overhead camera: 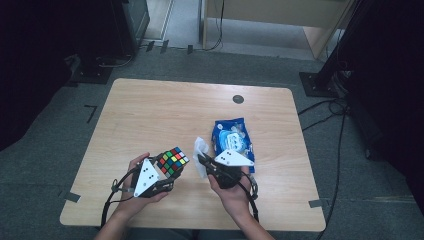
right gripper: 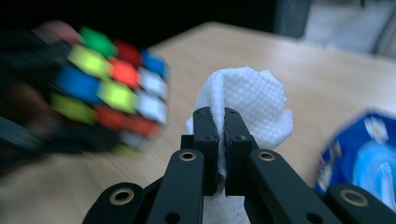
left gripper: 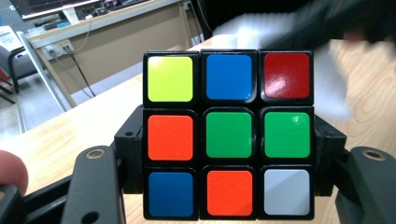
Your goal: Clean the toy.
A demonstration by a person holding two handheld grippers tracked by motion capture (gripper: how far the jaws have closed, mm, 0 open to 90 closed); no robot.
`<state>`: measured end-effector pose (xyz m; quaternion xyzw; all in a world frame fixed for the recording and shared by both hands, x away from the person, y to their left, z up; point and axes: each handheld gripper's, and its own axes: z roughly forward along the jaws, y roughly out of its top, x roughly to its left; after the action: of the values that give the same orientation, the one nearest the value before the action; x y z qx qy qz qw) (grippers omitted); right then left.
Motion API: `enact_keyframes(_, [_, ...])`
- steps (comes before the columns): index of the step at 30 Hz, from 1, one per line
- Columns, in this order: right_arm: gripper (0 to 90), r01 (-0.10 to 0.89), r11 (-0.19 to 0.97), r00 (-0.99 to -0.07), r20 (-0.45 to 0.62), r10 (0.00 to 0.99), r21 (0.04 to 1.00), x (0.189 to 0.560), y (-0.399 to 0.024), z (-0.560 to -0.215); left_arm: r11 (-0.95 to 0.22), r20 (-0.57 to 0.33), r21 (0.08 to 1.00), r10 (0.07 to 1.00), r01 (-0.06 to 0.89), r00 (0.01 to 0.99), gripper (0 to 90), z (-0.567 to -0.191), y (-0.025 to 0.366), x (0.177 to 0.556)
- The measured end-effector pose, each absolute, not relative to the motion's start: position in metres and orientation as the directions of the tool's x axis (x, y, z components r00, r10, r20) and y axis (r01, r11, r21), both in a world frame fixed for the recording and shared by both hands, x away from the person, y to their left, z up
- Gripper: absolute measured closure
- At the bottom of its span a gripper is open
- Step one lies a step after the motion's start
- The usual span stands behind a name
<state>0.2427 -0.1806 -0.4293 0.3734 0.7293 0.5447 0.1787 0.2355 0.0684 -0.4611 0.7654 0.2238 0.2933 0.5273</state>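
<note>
Overhead, the left gripper [overhead camera: 162, 175] holds a puzzle cube [overhead camera: 173, 161] above the table [overhead camera: 150, 115], while the right gripper [overhead camera: 206, 162] pinches a white tissue [overhead camera: 200, 148] just beside the blue tissue pack [overhead camera: 232, 140]. Along the left gripper's jaws, the cube [left gripper: 228, 134] sits clamped between them, its coloured face square to the camera. Along the right gripper's jaws, they are closed tight on the tissue [right gripper: 247, 102], the cube [right gripper: 107, 88] blurred at left.

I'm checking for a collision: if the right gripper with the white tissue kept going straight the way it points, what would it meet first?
Probably nothing soon: the right gripper, shut on the white paper tissue, points at bare wooden table. The multicoloured puzzle cube lies left of that line, though depth is unclear.
</note>
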Motion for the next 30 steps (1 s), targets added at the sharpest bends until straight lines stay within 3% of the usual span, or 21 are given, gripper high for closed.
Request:
enact_keyframes(5, [87.2,0.26,0.081,-0.755,0.15,0.639,0.962,0.22,-0.172,-0.4,-0.365,0.229,0.931,0.622,0.018,0.749,34.1,-0.463,0.058,0.23])
enact_keyframes(11, [87.0,0.237,0.103,-0.797,0.133,0.589,0.966,0.213,-0.159,-0.4,-0.386,0.276,0.922,0.573,-0.044,0.772,34.1,-0.461,0.047,0.219])
enact_keyframes(23, [86.0,0.318,0.059,-0.729,0.204,0.654,0.946,0.234,-0.174,-0.422,-0.367,0.277,0.928,0.584,-0.056,0.763,34.1,-0.454,0.053,0.217])
enact_keyframes(30, [85.7,0.418,0.127,-0.657,0.203,0.726,0.899,0.255,-0.184,-0.444,-0.349,0.271,0.935,0.598,-0.059,0.755,34.1,-0.451,0.058,0.219])
